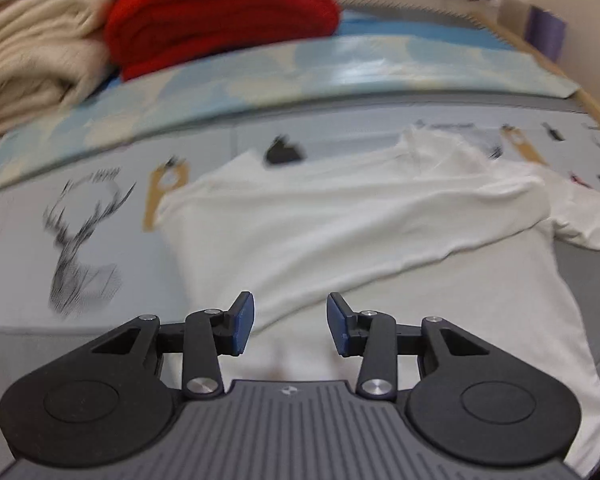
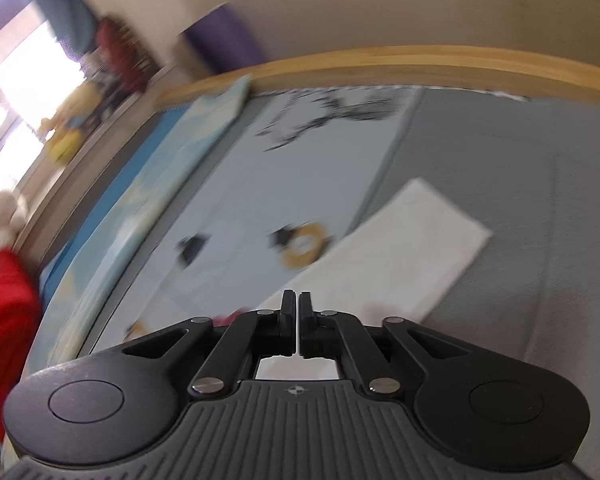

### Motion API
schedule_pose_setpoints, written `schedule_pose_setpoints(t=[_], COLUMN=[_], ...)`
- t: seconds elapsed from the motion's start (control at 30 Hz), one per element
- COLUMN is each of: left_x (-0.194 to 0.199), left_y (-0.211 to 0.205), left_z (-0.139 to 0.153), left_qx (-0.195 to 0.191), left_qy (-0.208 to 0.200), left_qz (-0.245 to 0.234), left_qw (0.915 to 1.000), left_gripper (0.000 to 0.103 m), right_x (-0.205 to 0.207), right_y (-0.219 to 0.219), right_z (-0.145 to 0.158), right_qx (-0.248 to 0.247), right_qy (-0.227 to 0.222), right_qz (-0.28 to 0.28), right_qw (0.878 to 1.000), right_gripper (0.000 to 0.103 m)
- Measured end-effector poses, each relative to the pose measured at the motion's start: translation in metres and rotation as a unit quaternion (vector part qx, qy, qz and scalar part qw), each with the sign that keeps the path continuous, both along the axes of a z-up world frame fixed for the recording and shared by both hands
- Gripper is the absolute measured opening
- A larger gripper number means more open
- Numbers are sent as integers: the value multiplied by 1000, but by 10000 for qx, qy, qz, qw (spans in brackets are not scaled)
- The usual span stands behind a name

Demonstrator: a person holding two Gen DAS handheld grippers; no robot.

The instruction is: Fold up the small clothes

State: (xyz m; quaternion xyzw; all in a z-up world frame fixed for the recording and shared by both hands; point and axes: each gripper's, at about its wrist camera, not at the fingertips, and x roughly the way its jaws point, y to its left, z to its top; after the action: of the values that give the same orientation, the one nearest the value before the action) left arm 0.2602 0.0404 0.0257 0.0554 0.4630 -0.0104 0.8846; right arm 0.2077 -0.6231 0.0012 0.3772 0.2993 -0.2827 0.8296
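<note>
Left wrist view: white t-shirt [image 1: 380, 240] half folded on the grey printed mat [image 1: 100, 184], fold not finished.
One side of the shirt is already flapped over the body, with a diagonal edge across the middle; the other sleeve sticks out flat at far right and the hem is not yet brought up. Left gripper [image 1: 290, 322] hovers over the near hem, jaws partly apart, nothing between the blue pads [image 1: 244, 320]. Right wrist view: right gripper [image 2: 298, 322] jaws closed with only a sliver of gap, no cloth seen pinched; a flat white piece [image 2: 400, 256] lies on the mat just ahead, blurred, likely that sleeve. Red and cream folded stacks [image 1: 220, 16] sit at the back. My read: roughly mid-task; remaining side fold and final bottom-to-top fold still left.
</note>
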Motion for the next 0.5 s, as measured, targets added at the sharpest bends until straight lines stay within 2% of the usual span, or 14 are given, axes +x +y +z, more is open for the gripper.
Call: schedule_pose_setpoints(t=[0.07,0.1,0.13,0.23,0.43,0.47,0.5], left_x=[2,3,5,16,29,28,28], left_y=[-11,-14,-17,-14,2,6,9], left_z=[1,1,0,-5,-7,-4,-2], left_qx=[84,163,217,206,107,84,62], left_qy=[-176,-246,-289,-250,-267,-308,-354], left_qz=[-193,-263,-302,-286,-113,-82,-58], left_qw=[9996,9992,9989,9991,9995,9995,9993], left_gripper=[45,45,45,45,45,45,45], right_x=[-4,-8,-12,-22,-19,-17,-15], right_y=[-21,-29,-37,-53,-61,-60,-60], right_z=[-23,-34,-45,-72,-86,-88,-89], right_qx=[94,138,188,549,629,589,536], right_qy=[160,260,387,462,-73,-127,-142], right_qz=[-130,-259,-448,-880,-1170,-1217,-1234], right_qw=[9997,9992,9981,9935,9911,9907,9908], right_gripper=[19,31,35,35,34,29,6])
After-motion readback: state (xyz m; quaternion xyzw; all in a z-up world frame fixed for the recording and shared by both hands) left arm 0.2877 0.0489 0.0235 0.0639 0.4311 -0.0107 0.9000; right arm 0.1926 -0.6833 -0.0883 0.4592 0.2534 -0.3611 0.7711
